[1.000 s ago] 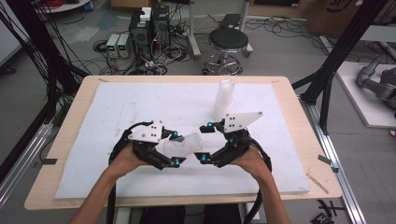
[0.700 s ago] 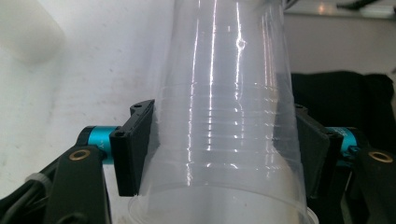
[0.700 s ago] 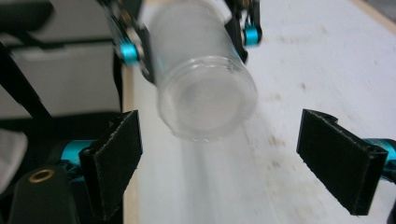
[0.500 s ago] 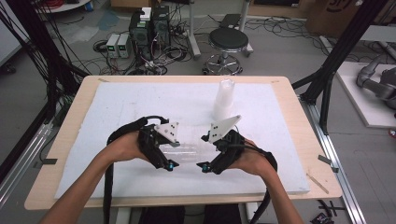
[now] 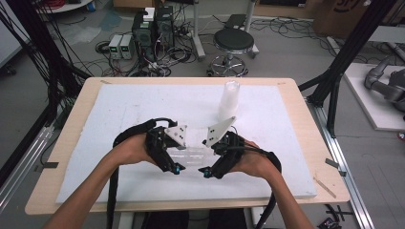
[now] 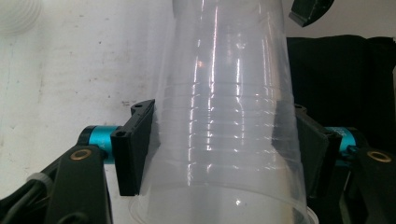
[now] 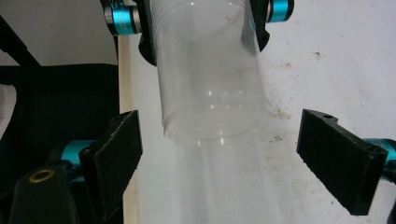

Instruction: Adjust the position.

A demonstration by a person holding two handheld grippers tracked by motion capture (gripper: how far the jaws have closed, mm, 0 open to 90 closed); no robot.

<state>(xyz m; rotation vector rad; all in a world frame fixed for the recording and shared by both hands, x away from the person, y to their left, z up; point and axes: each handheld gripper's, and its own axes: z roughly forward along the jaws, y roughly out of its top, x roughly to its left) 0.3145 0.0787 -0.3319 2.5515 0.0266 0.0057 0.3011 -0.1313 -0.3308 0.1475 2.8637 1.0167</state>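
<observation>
While the clear plastic cup (image 6: 224, 135) is held lying sideways above the white foam mat (image 5: 143, 102), it is clamped near its wide rim between the two black jaws of the left gripper (image 5: 177, 168). In the left gripper view the pads are seen pressed against opposite walls of the cup, one at each side, with the rim at the bottom edge of that view and the narrower base pointing away. In the high view the cup (image 5: 192, 153) is seen spanning the gap between the two grippers, just in front of the person's hands and near the front middle of the mat.

The jaws of the right gripper (image 7: 219, 161) are spread wide apart and are touching nothing. In the right gripper view the base of the cup (image 7: 210, 79) is seen pointing toward them, its end lying just short of the space between the two pads, with bare mat visible on either side. At the top of that view the left gripper's jaws are seen closed on the far part of the cup.

A stack of white cups (image 5: 229, 99) is seen standing upright on the mat, well beyond the right gripper (image 5: 206, 171) and apart from the held cup. The mat is laid on a wooden table (image 5: 305, 124).
</observation>
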